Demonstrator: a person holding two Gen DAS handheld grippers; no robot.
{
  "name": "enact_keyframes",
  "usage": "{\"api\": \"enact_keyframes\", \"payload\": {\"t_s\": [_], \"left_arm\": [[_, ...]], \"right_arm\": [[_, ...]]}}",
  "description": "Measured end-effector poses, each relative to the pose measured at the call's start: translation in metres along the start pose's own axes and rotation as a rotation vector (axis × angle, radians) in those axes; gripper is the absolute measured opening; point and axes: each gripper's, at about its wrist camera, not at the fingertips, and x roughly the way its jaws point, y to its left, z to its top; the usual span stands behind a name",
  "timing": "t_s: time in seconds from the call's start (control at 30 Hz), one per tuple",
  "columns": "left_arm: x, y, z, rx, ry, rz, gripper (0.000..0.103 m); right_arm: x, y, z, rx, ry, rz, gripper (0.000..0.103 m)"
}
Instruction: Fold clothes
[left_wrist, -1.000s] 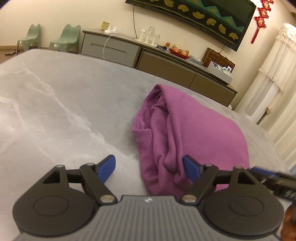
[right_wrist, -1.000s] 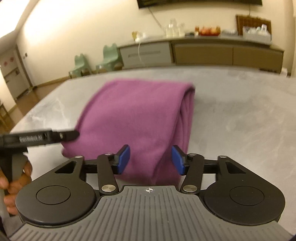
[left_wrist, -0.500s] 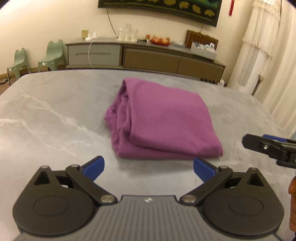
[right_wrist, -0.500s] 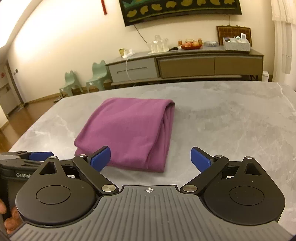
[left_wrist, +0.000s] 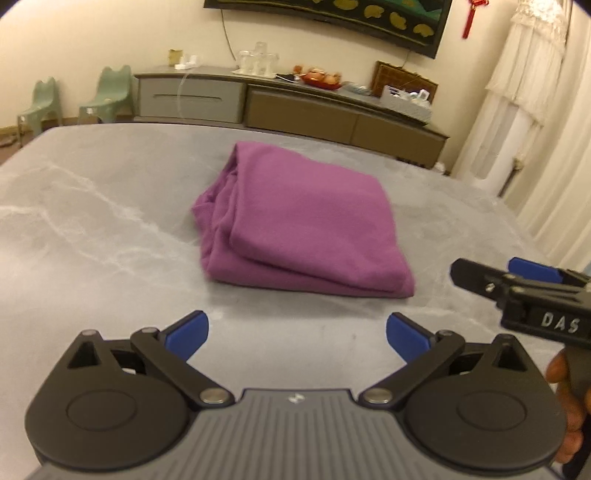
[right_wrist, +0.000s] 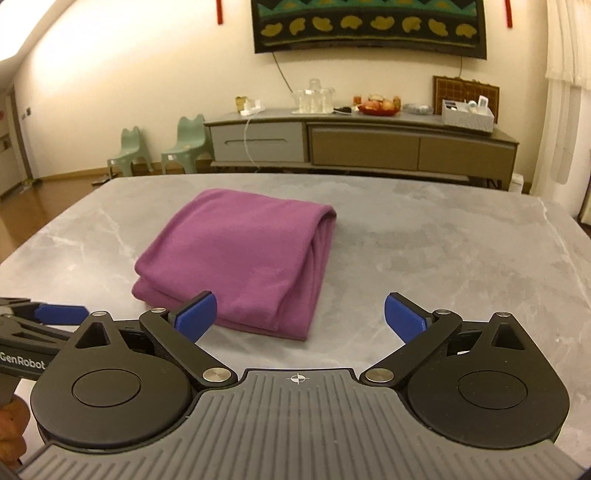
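A purple garment (left_wrist: 299, 218) lies folded into a compact rectangle on the grey marble table (left_wrist: 92, 229); it also shows in the right wrist view (right_wrist: 240, 254). My left gripper (left_wrist: 297, 336) is open and empty, held back from the garment's near edge. My right gripper (right_wrist: 299, 315) is open and empty, just short of the garment's near right corner. The right gripper's fingers (left_wrist: 532, 271) show at the right edge of the left wrist view, and the left gripper's fingers (right_wrist: 59, 314) show at the left edge of the right wrist view.
A long sideboard (right_wrist: 362, 144) with glasses, fruit and a basket stands against the far wall beyond the table. Two green chairs (right_wrist: 159, 147) stand to its left. White curtains (left_wrist: 524, 96) hang at the right. The table's far edge (right_wrist: 295, 177) is rounded.
Both grippers have let go of the garment, opened wide and pulled back and up from it. The garment now lies flat and folded on the table.
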Motion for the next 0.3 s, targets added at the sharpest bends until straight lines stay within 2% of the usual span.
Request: {"api": "enact_keyframes", "payload": {"t_s": [0.3], "left_arm": [[-0.0047, -0.0087, -0.0083, 0.007, 0.025, 0.039, 0.103]], "right_arm": [[-0.0037, 0.0019, -0.0042, -0.009, 0.005, 0.001, 0.099]]}}
